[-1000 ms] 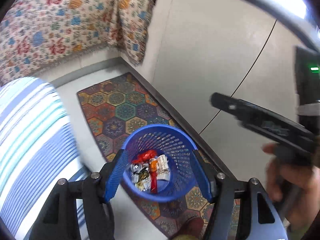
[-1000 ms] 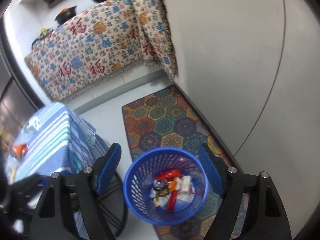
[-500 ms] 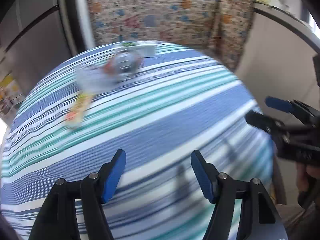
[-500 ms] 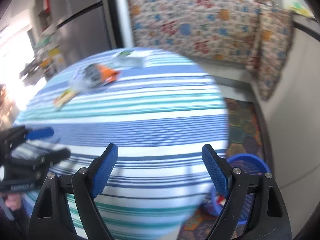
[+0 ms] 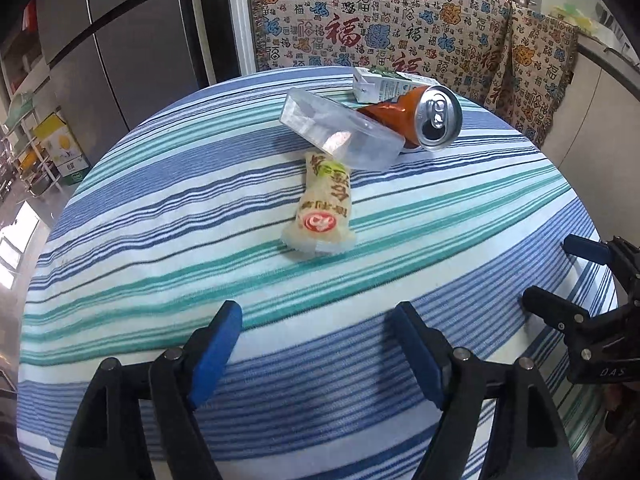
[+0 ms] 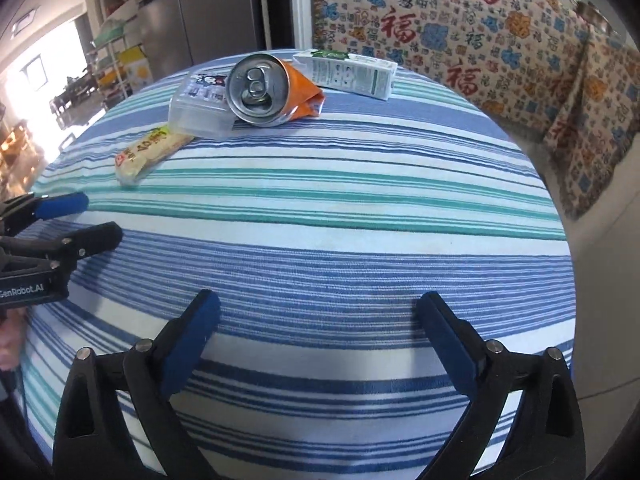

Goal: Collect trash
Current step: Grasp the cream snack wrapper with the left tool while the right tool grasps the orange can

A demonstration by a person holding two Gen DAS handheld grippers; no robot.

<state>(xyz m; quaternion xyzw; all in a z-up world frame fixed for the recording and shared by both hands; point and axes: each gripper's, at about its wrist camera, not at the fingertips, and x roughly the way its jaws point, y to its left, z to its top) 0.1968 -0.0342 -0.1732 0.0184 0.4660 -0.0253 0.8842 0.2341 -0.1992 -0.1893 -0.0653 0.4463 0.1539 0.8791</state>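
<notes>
Both grippers wide open over the striped table

The left gripper (image 5: 316,320) and right gripper (image 6: 320,308) hold nothing. Farther along the tablecloth (image 5: 160,208) lie a snack wrapper (image 5: 322,208), a clear box (image 5: 340,132), an orange can (image 5: 424,118) and a milk carton (image 6: 346,72).

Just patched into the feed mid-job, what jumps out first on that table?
A crushed orange can lies at the far side of the striped table, mouth toward the cameras, touching a clear plastic box and a white carton. Nearer lies a snack wrapper. Both grippers hover empty, jaws open.
</notes>
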